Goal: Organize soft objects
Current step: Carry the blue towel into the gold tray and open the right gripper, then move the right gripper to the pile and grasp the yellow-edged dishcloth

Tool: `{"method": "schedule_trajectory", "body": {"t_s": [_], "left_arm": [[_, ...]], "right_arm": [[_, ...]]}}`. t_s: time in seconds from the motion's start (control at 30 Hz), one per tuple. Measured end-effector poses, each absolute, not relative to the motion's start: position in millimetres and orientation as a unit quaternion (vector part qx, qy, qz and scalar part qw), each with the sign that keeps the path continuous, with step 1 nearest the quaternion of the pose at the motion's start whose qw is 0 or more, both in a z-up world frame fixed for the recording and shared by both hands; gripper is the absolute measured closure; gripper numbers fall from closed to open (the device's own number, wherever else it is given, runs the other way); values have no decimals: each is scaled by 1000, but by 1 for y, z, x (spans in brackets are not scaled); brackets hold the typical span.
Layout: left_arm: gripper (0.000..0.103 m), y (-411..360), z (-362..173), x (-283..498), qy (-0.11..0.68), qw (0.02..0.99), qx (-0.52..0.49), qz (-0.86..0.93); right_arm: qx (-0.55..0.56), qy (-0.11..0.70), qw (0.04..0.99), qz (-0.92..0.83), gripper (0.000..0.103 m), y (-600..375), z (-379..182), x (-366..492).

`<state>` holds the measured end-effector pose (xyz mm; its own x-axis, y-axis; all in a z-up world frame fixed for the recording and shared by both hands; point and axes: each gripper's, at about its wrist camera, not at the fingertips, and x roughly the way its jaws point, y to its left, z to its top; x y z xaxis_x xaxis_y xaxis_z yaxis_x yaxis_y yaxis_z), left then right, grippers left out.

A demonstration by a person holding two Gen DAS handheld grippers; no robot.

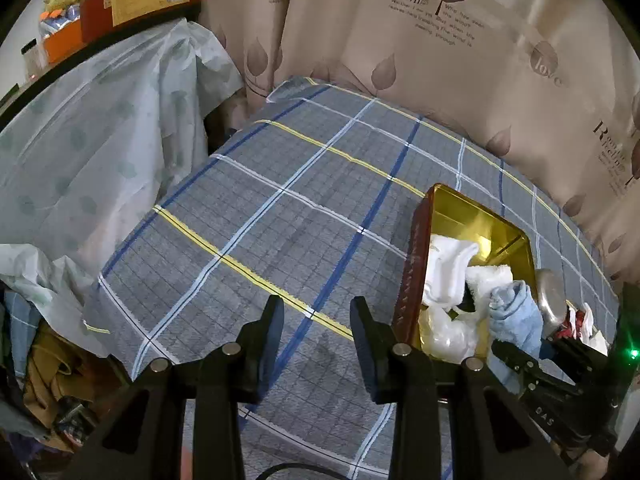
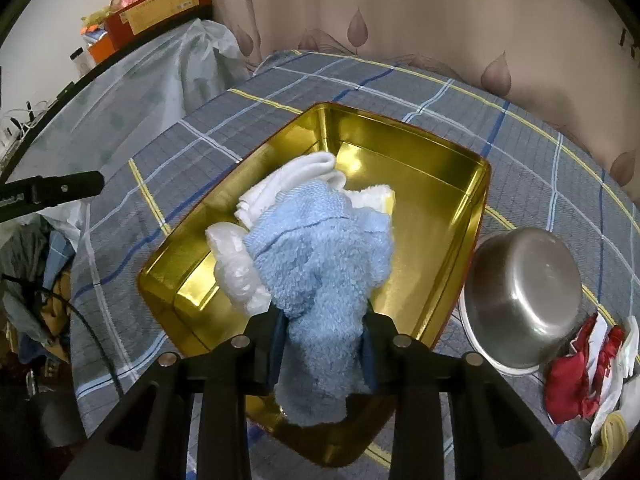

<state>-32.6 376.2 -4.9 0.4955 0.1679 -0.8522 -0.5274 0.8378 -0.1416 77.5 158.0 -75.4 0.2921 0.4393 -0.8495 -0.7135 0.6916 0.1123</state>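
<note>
The right gripper has its fingers pinching a light blue towel, which bunches up between them and spills forward past the fingertips, over the gold tin. Just beyond the fingertips, inside the tin, lie a white cloth and a crumpled clear plastic bag, both partly covered by the towel. To the right of the fingers, just beside the tin's wall, an upturned steel bowl sits on the checked bedcover, and further right lies a red and white cloth. The left gripper hangs over a bare stretch of the same bedcover, its fingers spread apart with nothing between them. The tin is off to the right of those fingers, just beside the right one, with the blue towel draped at its near end and the right gripper's black frame behind it.
</note>
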Motion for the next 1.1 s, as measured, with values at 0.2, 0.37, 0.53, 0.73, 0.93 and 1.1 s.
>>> {"method": "schedule_trajectory", "body": {"t_s": [0.2,0.37,0.53,0.73,0.93,1.1], "left_arm": [[68,373,-6,-31,462,841,-190,208],[68,372,-8,-31,464,840,-186,209],[68,373,-9,-30,465,839,-190,210],[68,371,-10,-29,467,840,-185,206],[68,361,-14,-24,477,838,-170,203],[68,349,-14,-21,481,841,-156,195]], "right_arm": [[-144,469,792,364,58,161,-79,79],[-147,449,803,364,47,159,-68,74],[-137,434,812,365,43,149,-53,70],[-116,431,819,361,43,120,-42,62],[-112,424,836,331,43,74,-32,53],[-93,420,856,288,41,19,-21,57]]}}
